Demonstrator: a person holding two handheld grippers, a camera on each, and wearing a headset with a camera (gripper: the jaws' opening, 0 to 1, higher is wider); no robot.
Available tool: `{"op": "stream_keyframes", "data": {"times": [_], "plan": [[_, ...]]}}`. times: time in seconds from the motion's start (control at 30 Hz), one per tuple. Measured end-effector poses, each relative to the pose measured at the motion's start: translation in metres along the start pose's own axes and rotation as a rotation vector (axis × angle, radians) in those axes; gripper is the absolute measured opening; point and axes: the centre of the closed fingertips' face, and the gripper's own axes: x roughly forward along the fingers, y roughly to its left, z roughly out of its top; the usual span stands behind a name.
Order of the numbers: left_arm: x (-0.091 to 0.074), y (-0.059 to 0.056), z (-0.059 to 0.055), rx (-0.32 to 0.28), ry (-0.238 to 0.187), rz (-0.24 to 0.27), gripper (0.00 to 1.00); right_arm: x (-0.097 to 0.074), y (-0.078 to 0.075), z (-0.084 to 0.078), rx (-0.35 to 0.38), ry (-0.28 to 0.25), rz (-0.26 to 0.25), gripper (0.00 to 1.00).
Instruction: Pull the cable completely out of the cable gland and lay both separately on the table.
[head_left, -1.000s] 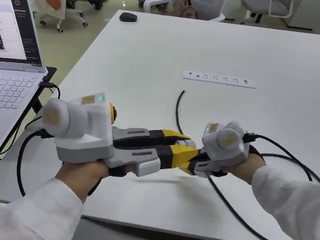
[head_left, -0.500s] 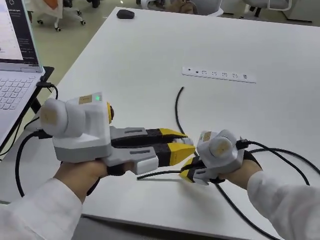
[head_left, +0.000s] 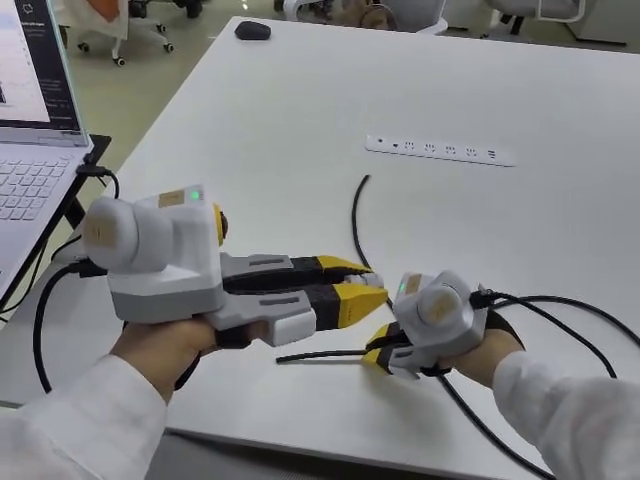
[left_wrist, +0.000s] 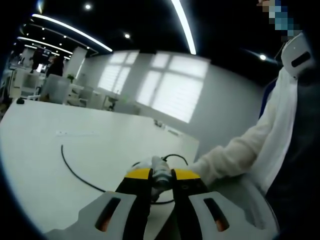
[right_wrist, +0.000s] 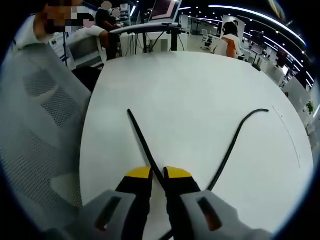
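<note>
My left gripper clenches the cable gland at its tips; beside the gland (seemingly clear of it) my right gripper pinches the cable.

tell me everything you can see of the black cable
Thin, black, rubbery-looking cable, one loose length. The right gripper grips it in shut tongs near one end, a short straight tail sticking out past them. The rest curves away across the white table, its far end lying short of the power strip.

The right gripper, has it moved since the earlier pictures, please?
Yes: the right gripper pulled back, away from the long white power strip.
</note>
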Motion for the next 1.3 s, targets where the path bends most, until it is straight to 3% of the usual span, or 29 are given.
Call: {"op": "stream_keyframes", "data": {"times": [0.3, 0.4, 0.47, 0.57, 0.67, 0.8, 0.9, 1.0, 1.07, 1.17, 1.23, 1.3], "plan": [[-0.002, 0.005, 0.0, -0.018, -0.004, 0.023, 0.17, -0.006, -0.001, 0.001, 0.029, -0.005, -0.007, 0.11], [-0.003, 0.014, -0.004, -0.039, 0.004, 0.061, 0.17, -0.015, -0.005, 0.004, 0.045, -0.032, -0.021, 0.13], [-0.005, 0.018, -0.001, -0.089, -0.027, 0.07, 0.17, -0.023, -0.006, 0.006, 0.075, -0.067, -0.025, 0.16], [-0.008, 0.024, 0.0, -0.114, -0.045, 0.086, 0.17, -0.034, -0.007, 0.005, 0.1, -0.095, -0.035, 0.2], [-0.008, 0.029, -0.004, -0.129, -0.03, 0.108, 0.17, -0.048, -0.01, 0.005, 0.118, -0.118, -0.058, 0.23], [-0.005, 0.033, -0.011, -0.133, 0.001, 0.107, 0.17, -0.062, -0.009, 0.004, 0.153, -0.139, -0.036, 0.34], [-0.004, 0.044, -0.016, -0.134, 0.037, 0.136, 0.17, -0.08, -0.004, 0.008, 0.128, -0.166, -0.026, 0.34], [-0.003, 0.063, -0.025, -0.131, 0.091, 0.189, 0.17, -0.098, 0.006, 0.011, 0.154, -0.21, 0.007, 0.35], [-0.001, 0.073, -0.029, -0.144, 0.098, 0.197, 0.17, -0.111, 0.008, 0.012, 0.154, -0.243, -0.016, 0.39], [0.003, 0.087, -0.038, -0.21, 0.098, 0.204, 0.17, -0.128, 0.011, 0.009, 0.18, -0.258, -0.043, 0.44], [0.006, 0.099, -0.046, -0.225, 0.106, 0.227, 0.17, -0.141, 0.009, 0.01, 0.226, -0.292, -0.102, 0.44], [0.01, 0.109, -0.056, -0.239, 0.123, 0.243, 0.17, -0.153, 0.013, 0.01, 0.283, -0.333, -0.128, 0.45]]}}
